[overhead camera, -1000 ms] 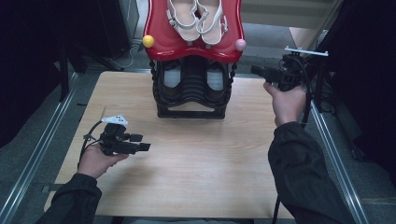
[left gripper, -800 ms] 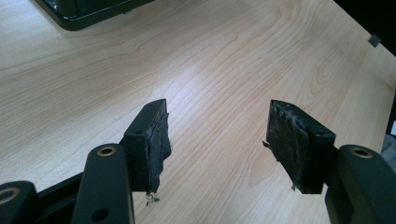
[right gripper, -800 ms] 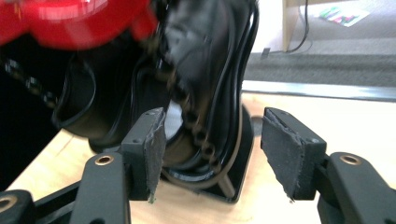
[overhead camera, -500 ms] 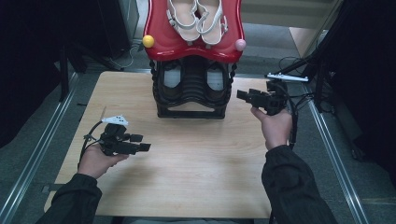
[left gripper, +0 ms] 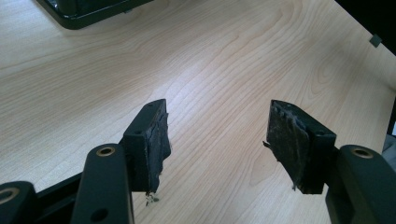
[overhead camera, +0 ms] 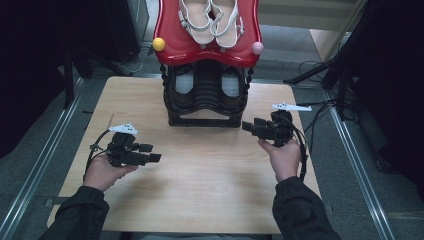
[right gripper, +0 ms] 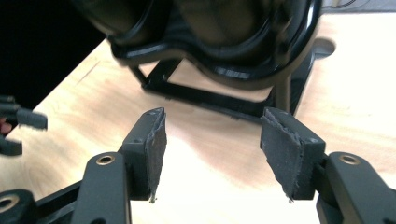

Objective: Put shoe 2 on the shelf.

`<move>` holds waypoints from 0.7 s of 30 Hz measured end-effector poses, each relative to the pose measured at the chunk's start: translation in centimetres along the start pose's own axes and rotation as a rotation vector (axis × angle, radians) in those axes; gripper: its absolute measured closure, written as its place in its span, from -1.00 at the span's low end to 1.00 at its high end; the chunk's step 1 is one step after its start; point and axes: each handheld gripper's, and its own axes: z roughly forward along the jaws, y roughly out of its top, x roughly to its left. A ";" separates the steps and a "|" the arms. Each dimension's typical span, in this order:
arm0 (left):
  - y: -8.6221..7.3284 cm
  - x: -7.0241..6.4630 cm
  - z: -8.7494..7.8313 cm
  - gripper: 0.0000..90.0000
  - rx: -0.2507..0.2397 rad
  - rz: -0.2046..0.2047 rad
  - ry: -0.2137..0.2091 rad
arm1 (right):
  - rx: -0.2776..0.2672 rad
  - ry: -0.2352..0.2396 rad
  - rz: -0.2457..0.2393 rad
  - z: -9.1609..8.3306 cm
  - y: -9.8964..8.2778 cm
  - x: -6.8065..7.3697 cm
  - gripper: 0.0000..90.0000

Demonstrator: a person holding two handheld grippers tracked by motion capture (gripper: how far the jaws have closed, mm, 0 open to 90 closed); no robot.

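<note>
Pale wooden table (overhead camera: 200, 190) carries the black shoe rack (overhead camera: 206, 95), just beyond the right tongs (overhead camera: 248, 127) (both tongs wide open, empty), which could, I think, knock it while approaching.

The right gripper (overhead camera: 248, 127) is now lower and closer to the person than in the earlier pictures. It was up beside the red top of the shoe rack (overhead camera: 207, 100), near the pink ball (overhead camera: 257, 48). Now it sits just above the table (overhead camera: 200, 200), beside the rack's black base, pointing at it.
</note>
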 end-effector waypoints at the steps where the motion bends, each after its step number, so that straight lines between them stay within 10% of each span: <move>1: 0.0 0.0 0.0 -0.14 0.002 0.001 0.000 | 0.005 0.012 0.001 0.1 -0.4 0.0 -0.07; 21: 0.2 0.0 0.5 -0.19 0.025 0.002 0.000 | 0.079 0.086 -0.045 1.8 -5.0 0.4 -0.07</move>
